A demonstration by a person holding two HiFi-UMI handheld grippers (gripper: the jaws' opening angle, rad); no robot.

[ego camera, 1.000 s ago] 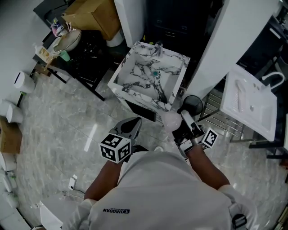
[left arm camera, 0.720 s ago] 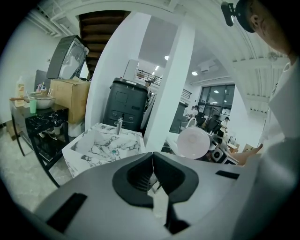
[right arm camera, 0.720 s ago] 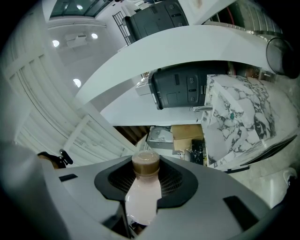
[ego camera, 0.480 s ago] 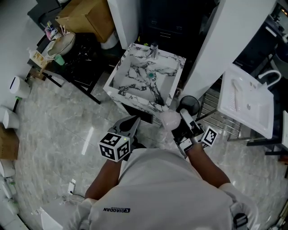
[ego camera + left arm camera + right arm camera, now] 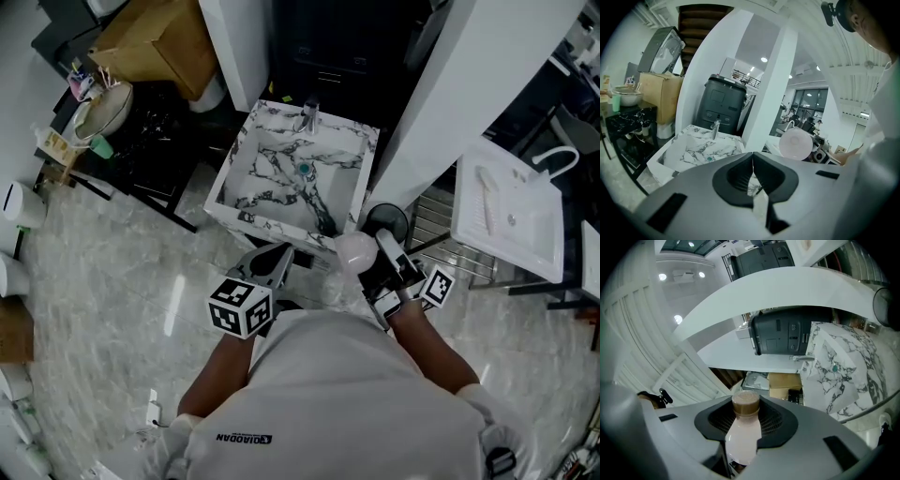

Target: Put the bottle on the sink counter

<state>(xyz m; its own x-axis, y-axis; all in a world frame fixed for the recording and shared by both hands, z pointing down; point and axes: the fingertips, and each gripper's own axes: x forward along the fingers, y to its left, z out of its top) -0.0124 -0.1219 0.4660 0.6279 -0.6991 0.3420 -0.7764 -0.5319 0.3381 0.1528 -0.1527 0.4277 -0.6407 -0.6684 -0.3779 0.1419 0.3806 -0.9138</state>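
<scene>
the right hand-held gripper (image 5: 745,423) is pinching the bottle (image 5: 742,439), a pale pink one with a brown cap (image 5: 746,403), its pads pressed on the neck and shoulder. in the head view the bottle (image 5: 354,251) shows as a pale round end at the tip of that hand-held gripper (image 5: 373,258), held in the air, not yet on the marble sink (image 5: 246,217). the left hand-held gripper (image 5: 752,160) has its jaws pressed together at the tips with nothing between them; in the head view it (image 5: 279,255) sits at 9 o'clock from the bottle.

compared with a second ago, the grip on the bottle is unchanged and both hand-held grippers keep the same spot in the head view, but the sink has slid down and left in frame. its near rim now lies just ahead of both tips, at 12 o'clock from the left one. the faucet (image 5: 310,116) and teal drain (image 5: 304,169) have shifted with it, and the bowl (image 5: 97,111) at 10 o'clock has drifted toward the frame edge.
</scene>
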